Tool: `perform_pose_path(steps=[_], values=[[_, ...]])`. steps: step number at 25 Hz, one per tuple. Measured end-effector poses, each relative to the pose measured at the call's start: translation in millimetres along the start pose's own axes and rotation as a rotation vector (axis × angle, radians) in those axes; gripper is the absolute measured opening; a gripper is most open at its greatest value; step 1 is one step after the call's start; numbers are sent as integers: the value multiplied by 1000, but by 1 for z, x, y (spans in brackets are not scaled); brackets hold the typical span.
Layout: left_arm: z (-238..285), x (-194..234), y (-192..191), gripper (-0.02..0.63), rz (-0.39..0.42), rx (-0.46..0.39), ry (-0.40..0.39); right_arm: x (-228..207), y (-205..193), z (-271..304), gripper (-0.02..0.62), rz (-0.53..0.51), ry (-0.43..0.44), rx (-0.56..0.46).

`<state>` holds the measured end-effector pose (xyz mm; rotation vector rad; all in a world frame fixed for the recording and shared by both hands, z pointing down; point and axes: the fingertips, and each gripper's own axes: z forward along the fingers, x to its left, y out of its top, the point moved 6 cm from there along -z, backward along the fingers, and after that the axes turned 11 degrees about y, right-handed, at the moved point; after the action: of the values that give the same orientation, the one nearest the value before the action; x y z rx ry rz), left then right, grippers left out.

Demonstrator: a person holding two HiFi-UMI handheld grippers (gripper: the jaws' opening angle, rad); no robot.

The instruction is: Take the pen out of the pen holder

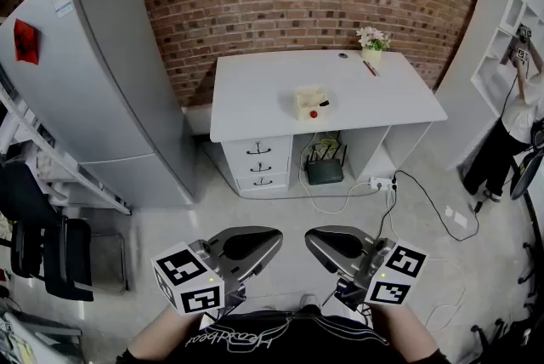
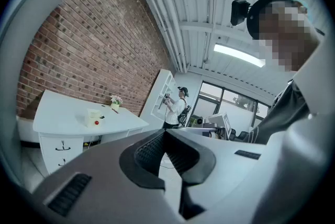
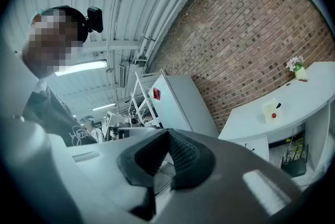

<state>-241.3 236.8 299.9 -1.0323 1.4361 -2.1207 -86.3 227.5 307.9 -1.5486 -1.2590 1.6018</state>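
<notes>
Far ahead on the white desk stands a cream pen holder with a red dot on its front. A short dark pen end sticks out at its right side. Another thin pen lies on the desk by a small flower pot. My left gripper and right gripper are held low near my body, well short of the desk. Each has its jaws closed together with nothing in them. The holder also shows small in the left gripper view and the right gripper view.
A tall grey cabinet stands left of the desk, a black chair nearer left. Under the desk are drawers, a router and a power strip with cables on the floor. At right, a person stands by a white shelf.
</notes>
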Motion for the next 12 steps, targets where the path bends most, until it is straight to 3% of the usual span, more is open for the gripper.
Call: perform_pose_path(steps=[12], values=[[35, -11, 5, 2, -3, 12, -7, -22, 9, -25, 3, 13, -1, -4]])
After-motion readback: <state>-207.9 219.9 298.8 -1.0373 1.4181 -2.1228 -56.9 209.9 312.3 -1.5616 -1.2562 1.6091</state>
